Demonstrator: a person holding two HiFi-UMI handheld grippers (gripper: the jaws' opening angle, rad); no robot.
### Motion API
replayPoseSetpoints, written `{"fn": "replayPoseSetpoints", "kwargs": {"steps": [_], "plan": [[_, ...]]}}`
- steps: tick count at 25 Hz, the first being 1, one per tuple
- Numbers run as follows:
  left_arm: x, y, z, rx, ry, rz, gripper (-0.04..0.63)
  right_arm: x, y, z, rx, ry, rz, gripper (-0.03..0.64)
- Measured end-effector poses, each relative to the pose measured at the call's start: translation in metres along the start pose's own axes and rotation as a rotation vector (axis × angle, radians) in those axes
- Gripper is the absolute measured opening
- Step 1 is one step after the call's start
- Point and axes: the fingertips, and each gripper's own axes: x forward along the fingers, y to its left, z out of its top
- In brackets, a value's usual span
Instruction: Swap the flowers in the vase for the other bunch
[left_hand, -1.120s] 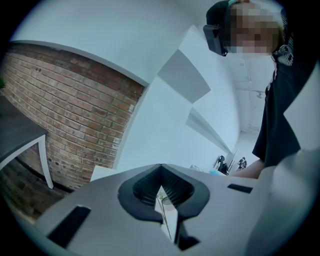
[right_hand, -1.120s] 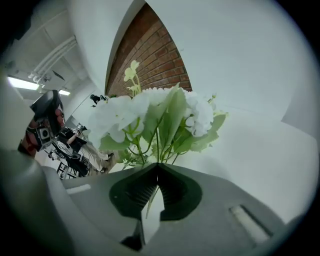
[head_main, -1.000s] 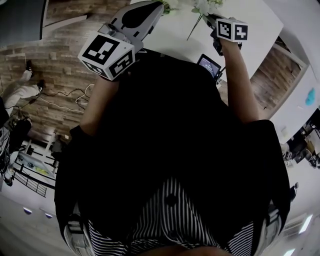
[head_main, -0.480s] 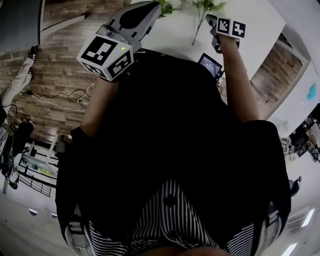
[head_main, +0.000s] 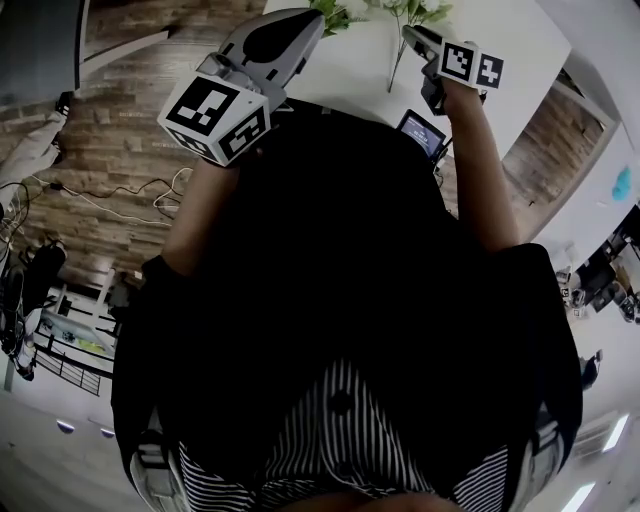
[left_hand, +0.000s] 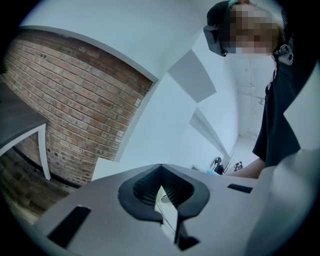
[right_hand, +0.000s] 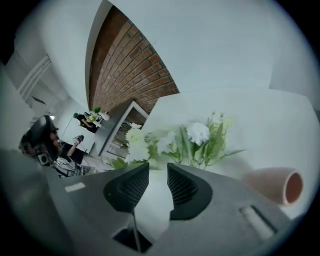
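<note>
Flowers (right_hand: 197, 135) just beyond the parted fingers of right gripper (right_hand: 158, 170), freshly opened, nothing between them; fingers of left gripper (left_hand: 161, 167) together.

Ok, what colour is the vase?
The vase is pale pink, darker inside its mouth; the right gripper view shows it best.
</note>
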Motion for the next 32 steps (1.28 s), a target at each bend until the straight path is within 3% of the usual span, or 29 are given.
{"fn": "replayPoseSetpoints", "kwargs": {"steps": [6,11,15,18,25,28,32], "plan": [[-0.007,0.007,0.005,-0.009,-0.016,0.018,0.005,-0.002,0.065,0.028,-0.012,-0.012,0.182,0.150],[-0.016,0.016,-0.002,-0.023,-0.025,0.042,0.005,0.035,0.100,0.022,-0.022,0.059,0.273,0.195],[-0.026,0.024,-0.006,-0.037,-0.026,0.061,0.005,0.075,0.103,0.004,0.013,0.148,0.260,0.247],[-0.030,0.026,-0.005,-0.040,-0.028,0.072,0.005,0.099,0.102,-0.003,0.054,0.189,0.262,0.245],[-0.035,0.022,-0.004,-0.038,-0.028,0.085,0.005,0.137,0.076,-0.016,0.071,0.279,0.132,0.244],[-0.037,0.023,-0.006,-0.037,-0.022,0.092,0.005,0.148,0.069,-0.018,0.106,0.286,0.118,0.202],[-0.040,0.023,-0.012,-0.035,-0.017,0.106,0.005,0.154,0.079,-0.020,0.075,0.288,0.168,0.042]]}}
